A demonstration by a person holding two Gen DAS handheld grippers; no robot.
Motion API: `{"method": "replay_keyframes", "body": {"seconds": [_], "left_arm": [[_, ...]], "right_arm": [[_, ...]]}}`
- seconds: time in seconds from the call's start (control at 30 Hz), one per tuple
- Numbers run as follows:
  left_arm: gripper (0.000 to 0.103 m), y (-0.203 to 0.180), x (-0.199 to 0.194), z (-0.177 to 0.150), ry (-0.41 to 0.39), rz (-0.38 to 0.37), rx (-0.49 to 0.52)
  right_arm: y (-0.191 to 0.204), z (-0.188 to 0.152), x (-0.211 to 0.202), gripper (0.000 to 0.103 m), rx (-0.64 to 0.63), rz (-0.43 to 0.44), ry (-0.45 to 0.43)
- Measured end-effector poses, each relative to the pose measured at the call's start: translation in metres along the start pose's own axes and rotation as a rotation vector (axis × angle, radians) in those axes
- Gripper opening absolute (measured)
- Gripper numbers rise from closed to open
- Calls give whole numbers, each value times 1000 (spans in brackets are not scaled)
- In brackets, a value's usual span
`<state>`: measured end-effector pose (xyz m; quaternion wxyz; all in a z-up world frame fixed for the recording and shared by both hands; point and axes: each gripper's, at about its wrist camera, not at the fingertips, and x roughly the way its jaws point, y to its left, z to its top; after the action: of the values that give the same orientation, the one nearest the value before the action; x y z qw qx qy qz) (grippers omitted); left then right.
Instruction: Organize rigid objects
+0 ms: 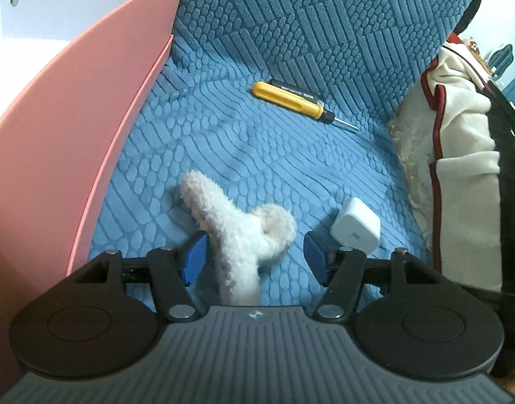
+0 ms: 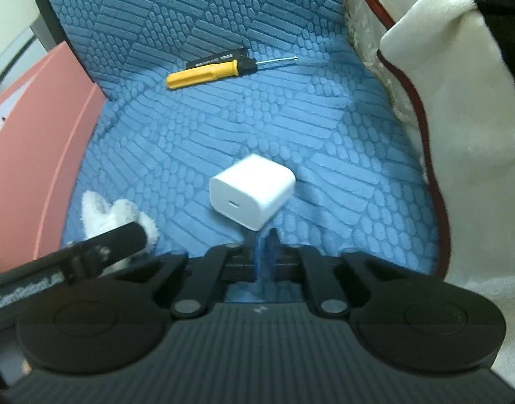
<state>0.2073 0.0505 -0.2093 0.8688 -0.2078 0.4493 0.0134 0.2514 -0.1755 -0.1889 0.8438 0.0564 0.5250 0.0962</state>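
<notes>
Right wrist view only. Right gripper [image 2: 262, 252]: blue pads pressed together, nothing between them. White charger cube [image 2: 252, 190]: just ahead of fingertips, tilted, port facing camera, on blue textured cover [image 2: 324, 141]. Yellow-handled screwdriver [image 2: 212, 69]: farther back, tip pointing right. Pink box [image 2: 32, 155]: left edge. Fluffy white item [image 2: 117, 213]: lower left, partly behind left gripper [image 2: 106, 245]. Cream garment [image 2: 459, 134]: right.

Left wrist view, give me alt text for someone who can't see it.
The open left tool straddles a fluffy white plush hair claw on a blue textured cushion. A white cube charger lies right, a yellow-handled screwdriver farther back, a pink box left.
</notes>
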Motion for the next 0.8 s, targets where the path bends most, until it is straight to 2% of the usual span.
{"method": "replay_keyframes", "body": {"seconds": [0.17, 0.3, 0.37, 0.4, 0.57, 0.63, 0.7, 0.8], "left_arm": [[67, -3, 11, 5, -2, 25, 5], [67, -9, 16, 8, -12, 49, 54], [65, -13, 18, 8, -13, 70, 88], [60, -15, 19, 7, -15, 81, 105], [58, -13, 17, 9, -8, 81, 122], [58, -10, 14, 11, -12, 79, 115], [58, -7, 11, 12, -16, 71, 103], [58, -4, 5, 15, -18, 64, 96]], "right_arm": [[-1, 0, 1, 11, 11, 5, -5], [-8, 1, -2, 12, 69, 34, -10], [-12, 2, -5, 12, 99, 52, -20], [-15, 2, -6, 13, 116, 62, -24], [-28, 3, -12, 14, 207, 121, -26], [-31, 3, -13, 23, 232, 160, -23], [-32, 3, -13, 45, 237, 182, -21], [-28, 3, -14, 50, 204, 175, -33]]}}
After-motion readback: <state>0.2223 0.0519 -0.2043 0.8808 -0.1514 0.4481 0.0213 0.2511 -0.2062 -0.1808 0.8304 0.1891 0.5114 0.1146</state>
